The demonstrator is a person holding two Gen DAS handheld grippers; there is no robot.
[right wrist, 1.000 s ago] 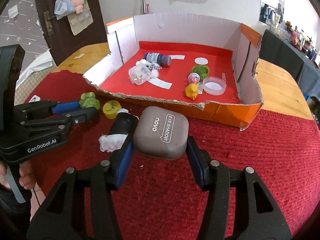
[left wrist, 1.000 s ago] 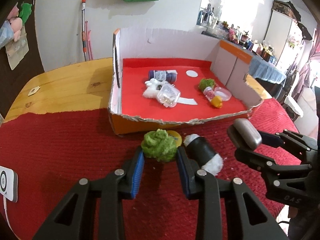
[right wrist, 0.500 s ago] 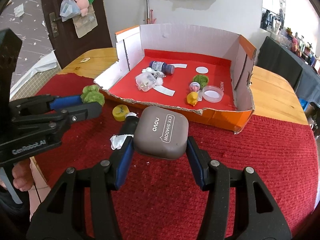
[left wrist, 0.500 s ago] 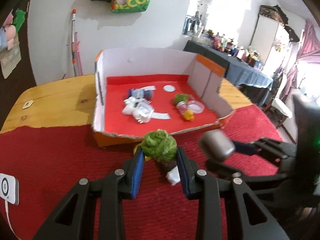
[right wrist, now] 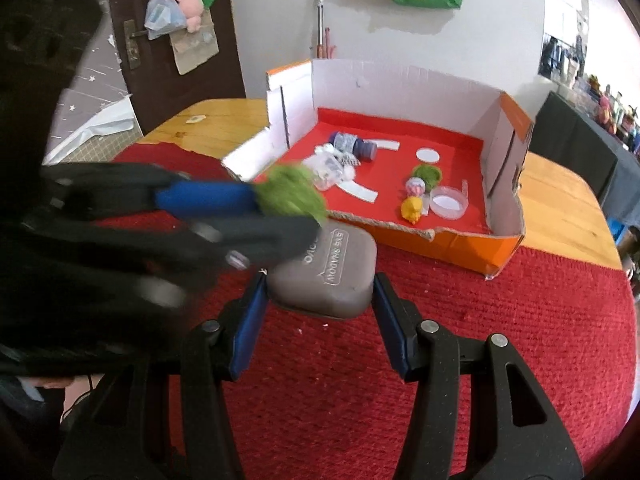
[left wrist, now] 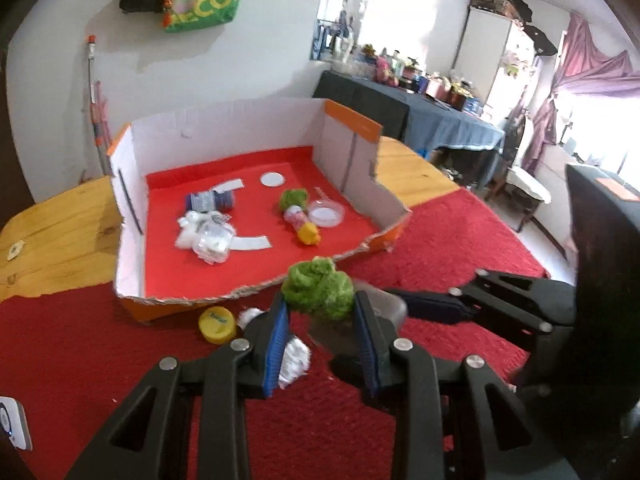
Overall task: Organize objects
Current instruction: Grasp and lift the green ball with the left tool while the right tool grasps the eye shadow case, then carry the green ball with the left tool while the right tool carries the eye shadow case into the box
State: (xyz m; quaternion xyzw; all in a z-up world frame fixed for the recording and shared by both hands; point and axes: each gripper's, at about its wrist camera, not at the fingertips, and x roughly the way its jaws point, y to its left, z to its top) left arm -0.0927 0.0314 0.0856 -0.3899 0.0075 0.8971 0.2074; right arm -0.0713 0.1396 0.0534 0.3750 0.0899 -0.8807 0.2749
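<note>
My left gripper [left wrist: 320, 312] is shut on a fuzzy green ball [left wrist: 318, 290], held above the red cloth just short of the cardboard box [left wrist: 132, 200]. My right gripper [right wrist: 318, 286] is shut on a grey eye-shadow case [right wrist: 326, 274], also lifted. In the right wrist view the left gripper [right wrist: 292, 212] crosses in front, its green ball [right wrist: 290, 196] just above the case. In the left wrist view the case [left wrist: 384, 308] shows partly behind my left fingers. A yellow cap [left wrist: 217, 324] and a dark roll with white fluff [left wrist: 294, 360] lie on the cloth.
The box with a red floor [right wrist: 400, 168] holds a blue-capped bottle [right wrist: 354, 146], a clear jar [left wrist: 212, 242], a second green ball [right wrist: 427, 174], a yellow toy [right wrist: 412, 209] and a clear lid [right wrist: 448, 202]. Wooden tabletop [left wrist: 56, 224] flanks the box.
Both grippers have risen with their loads. The left one with the green ball has swung right, now overlapping the case held in the right gripper. The yellow cap and dark roll stay on the cloth.
</note>
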